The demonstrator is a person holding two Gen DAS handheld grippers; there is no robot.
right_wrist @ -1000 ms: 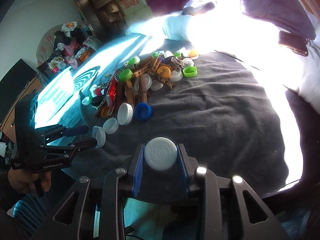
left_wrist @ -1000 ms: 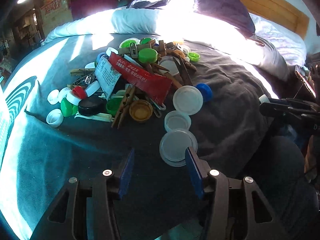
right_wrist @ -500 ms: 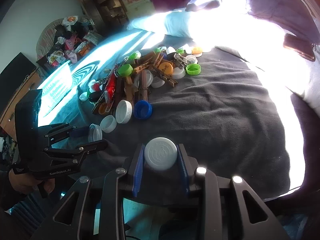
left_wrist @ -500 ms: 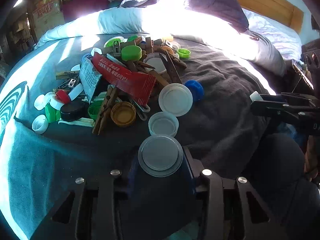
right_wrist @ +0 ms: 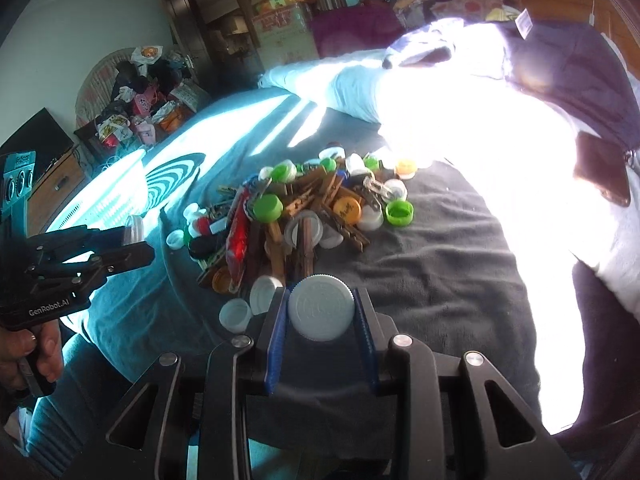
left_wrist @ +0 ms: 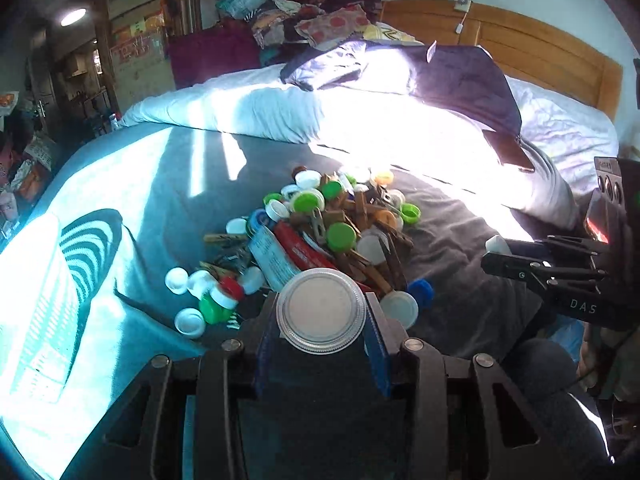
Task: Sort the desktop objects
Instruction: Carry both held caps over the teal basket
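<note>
Gripping a clear lid (left_wrist: 321, 311), our left gripper (left_wrist: 322, 322) sits lower centre. Our right gripper (right_wrist: 322, 314) clamps a white cap (right_wrist: 321, 307), lower centre.

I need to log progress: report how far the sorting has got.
Barely begun. Nothing looks sorted yet. In hand: the left gripper is shut on a clear lid, the right gripper on a white cap. Left: the mixed pile of caps, clothespins and a red packet on the dark blanket.
</note>
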